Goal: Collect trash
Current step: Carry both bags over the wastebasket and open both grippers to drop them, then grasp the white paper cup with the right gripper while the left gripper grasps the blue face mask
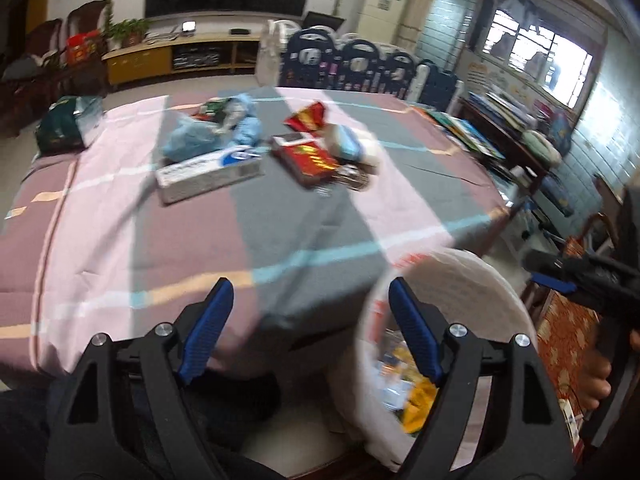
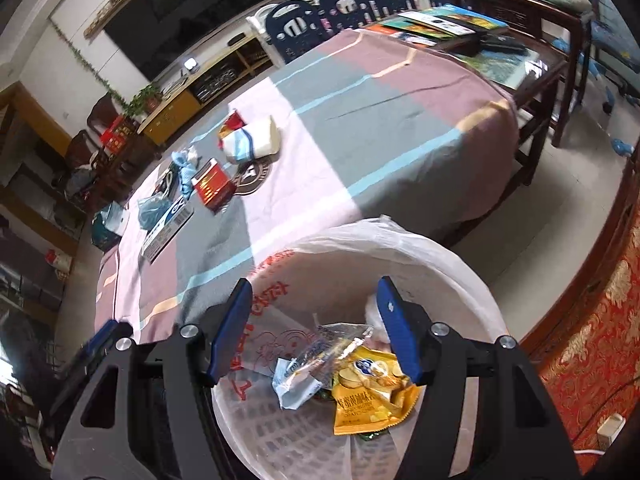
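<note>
In the left wrist view, the left gripper (image 1: 310,306) is being held with its blue-padded jaws wide apart and nothing between them, above the near edge of a table draped in a striped cloth (image 1: 304,232). Trash is being left in a loose cluster toward the far side of that cloth: a long white and blue box (image 1: 208,174), a crumpled blue bag (image 1: 192,140), a red packet (image 1: 306,158) and a red and yellow wrapper (image 1: 306,118), the last blurred enough that its make is perhaps best left unnamed. A white-lined bin (image 1: 472,280) is being seen just off the table's near corner, partly behind the gripper's right finger, and the right gripper (image 1: 556,276) is being caught at the frame's right edge. In the right wrist view, the right gripper (image 2: 314,292) is being held directly over the bin (image 2: 452,248), jaws parted and gripping nothing. Inside the bin, a yellow snack bag (image 2: 368,400) and a clear wrapper (image 2: 316,360) are lying on the liner. Beyond, on the cloth (image 2: 360,120), the box (image 2: 168,228) and the red packet (image 2: 212,188) are lying well apart from the bin.
</note>
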Tool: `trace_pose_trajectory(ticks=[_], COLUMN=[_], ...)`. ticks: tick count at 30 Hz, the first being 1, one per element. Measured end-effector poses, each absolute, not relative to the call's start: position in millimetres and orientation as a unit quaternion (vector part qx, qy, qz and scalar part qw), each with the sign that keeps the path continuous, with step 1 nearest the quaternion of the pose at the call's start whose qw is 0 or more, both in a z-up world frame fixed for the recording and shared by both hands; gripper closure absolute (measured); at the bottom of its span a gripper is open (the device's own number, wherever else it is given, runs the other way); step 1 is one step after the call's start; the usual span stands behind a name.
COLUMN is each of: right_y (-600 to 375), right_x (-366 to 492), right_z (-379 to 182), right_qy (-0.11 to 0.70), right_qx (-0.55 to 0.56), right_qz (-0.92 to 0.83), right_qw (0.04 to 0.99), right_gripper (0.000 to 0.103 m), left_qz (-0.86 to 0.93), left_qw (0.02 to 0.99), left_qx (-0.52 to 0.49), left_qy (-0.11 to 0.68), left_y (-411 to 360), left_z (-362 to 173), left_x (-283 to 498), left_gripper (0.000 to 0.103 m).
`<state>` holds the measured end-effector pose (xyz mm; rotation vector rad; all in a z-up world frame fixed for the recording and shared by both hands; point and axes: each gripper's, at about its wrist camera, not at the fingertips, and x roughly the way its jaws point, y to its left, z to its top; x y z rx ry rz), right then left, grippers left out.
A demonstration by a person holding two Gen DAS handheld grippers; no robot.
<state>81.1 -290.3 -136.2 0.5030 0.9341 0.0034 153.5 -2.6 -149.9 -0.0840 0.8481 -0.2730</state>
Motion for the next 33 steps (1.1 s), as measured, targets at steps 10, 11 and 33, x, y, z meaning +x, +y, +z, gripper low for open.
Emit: trace_pose_trajectory(ticks=[10, 11, 33], right_y=[-253, -250, -205], right_x=[149, 157, 404], right_z=[-138, -138, -201], right_qy=[0.450, 0.452, 0.505], right_qx=[0.209, 0.207, 0.114], right_qz=[0.040, 0.042, 0.023], right_qw=[0.867, 0.867, 0.855], right_gripper=[0.039, 0.039, 0.007], left_qz=[-0.046, -0.052, -0.023], left_qw=[0.920, 0.917, 0.896], left_qx=[0.002, 0.006, -0.087], left_qy=[0.390, 0.396, 0.434], left_y=[62, 61, 108], left_z=[-124, -127, -172], left_x=[285, 297, 374], left_gripper=[0.014, 0.013, 0.094])
